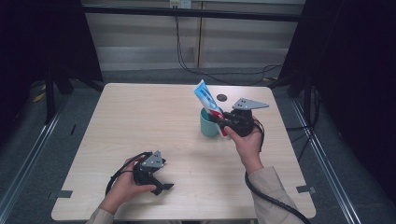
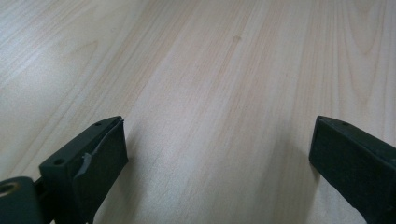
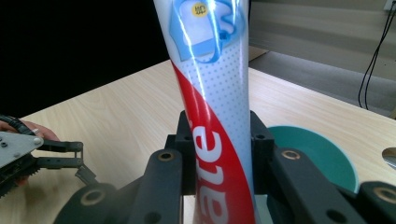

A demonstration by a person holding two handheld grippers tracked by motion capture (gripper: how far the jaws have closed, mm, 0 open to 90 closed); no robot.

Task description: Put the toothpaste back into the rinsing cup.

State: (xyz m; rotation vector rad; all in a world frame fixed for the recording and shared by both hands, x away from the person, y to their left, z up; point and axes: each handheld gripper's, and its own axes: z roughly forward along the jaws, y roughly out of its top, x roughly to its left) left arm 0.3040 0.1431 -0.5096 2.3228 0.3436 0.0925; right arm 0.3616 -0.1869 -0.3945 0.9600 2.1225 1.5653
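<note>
Hiding toothpaste tube (image 3: 217, 140) base: gripper (image 3: 219, 140)

I am counting one toothpaste tube (image 3: 212, 135), one teal cup (image 1: 208, 124), one wooden table (image 1: 140, 121), one small dark disc (image 1: 222, 97), and my two grippers: left gripper (image 1: 161, 185), right gripper (image 1: 215, 118).

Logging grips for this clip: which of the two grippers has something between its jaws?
The right gripper, jaws shut on the toothpaste tube beside the teal cup. The left gripper rests open, with bare table between its jaws.
</note>
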